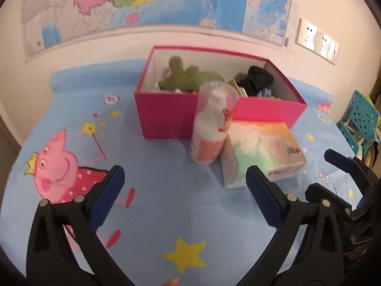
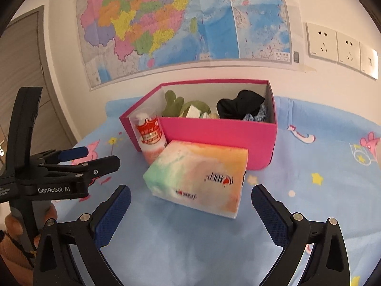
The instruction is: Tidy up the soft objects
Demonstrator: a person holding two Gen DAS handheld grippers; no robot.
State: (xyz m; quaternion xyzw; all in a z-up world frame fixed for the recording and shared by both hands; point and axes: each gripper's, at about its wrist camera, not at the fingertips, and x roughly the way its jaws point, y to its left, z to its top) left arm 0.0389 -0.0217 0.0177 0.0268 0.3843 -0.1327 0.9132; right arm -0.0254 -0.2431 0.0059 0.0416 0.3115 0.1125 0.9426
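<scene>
A pink box [image 1: 166,116] [image 2: 214,133] stands open on the blue cartoon sheet by the wall. Inside lie a green plush toy [image 1: 188,77] [image 2: 176,106] at the left and a black cloth [image 1: 257,79] [image 2: 240,104] at the right. A pastel tissue pack [image 1: 259,152] [image 2: 202,178] lies in front of the box. A white bottle with an orange label [image 1: 209,131] [image 2: 150,138] stands beside it. My left gripper [image 1: 185,190] is open and empty above the sheet. My right gripper [image 2: 190,207] is open and empty, just short of the tissue pack.
The blue sheet [image 1: 166,202] covers the surface up to the wall with a map [image 2: 181,21]. Wall sockets [image 2: 340,45] are at the right. A teal perforated chair [image 1: 359,121] stands past the right edge. A grey door [image 2: 21,83] is at the left.
</scene>
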